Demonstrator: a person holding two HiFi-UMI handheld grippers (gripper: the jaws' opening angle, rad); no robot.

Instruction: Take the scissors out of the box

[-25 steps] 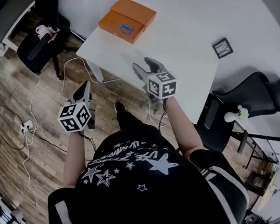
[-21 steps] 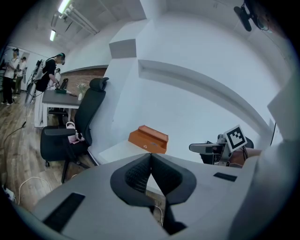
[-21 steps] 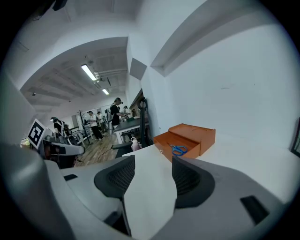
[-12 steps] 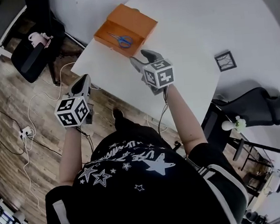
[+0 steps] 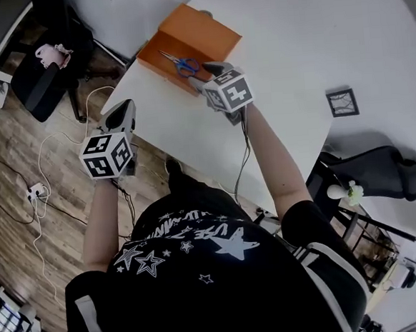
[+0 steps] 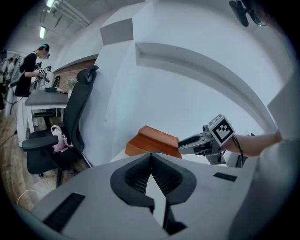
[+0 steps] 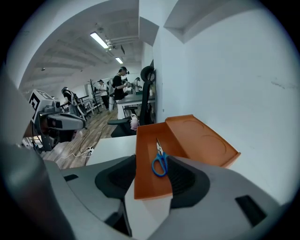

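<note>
An open orange box (image 5: 173, 46) sits near the far left corner of the white table (image 5: 292, 48), with its lid (image 7: 199, 140) lying beside it. Blue-handled scissors (image 5: 181, 65) lie flat inside the box (image 7: 149, 161), and in the right gripper view the scissors (image 7: 160, 161) point away from me. My right gripper (image 5: 209, 71) hovers at the box's near edge, open and empty, so the box shows between its jaws (image 7: 149, 180). My left gripper (image 5: 121, 118) hangs off the table's left edge over the floor. Its jaws (image 6: 151, 157) are shut on nothing. From there the box (image 6: 152, 140) lies ahead.
A black office chair (image 5: 43, 74) with a pink object on it stands left of the table. Cables and a power strip (image 5: 38, 189) lie on the wooden floor. A small black square frame (image 5: 343, 103) lies on the table's right side. A second black chair (image 5: 381, 173) stands at the right.
My right gripper has moved forward across the table, from mid-table to the box's near edge. The left gripper has shifted only slightly and stays off the table's side.
</note>
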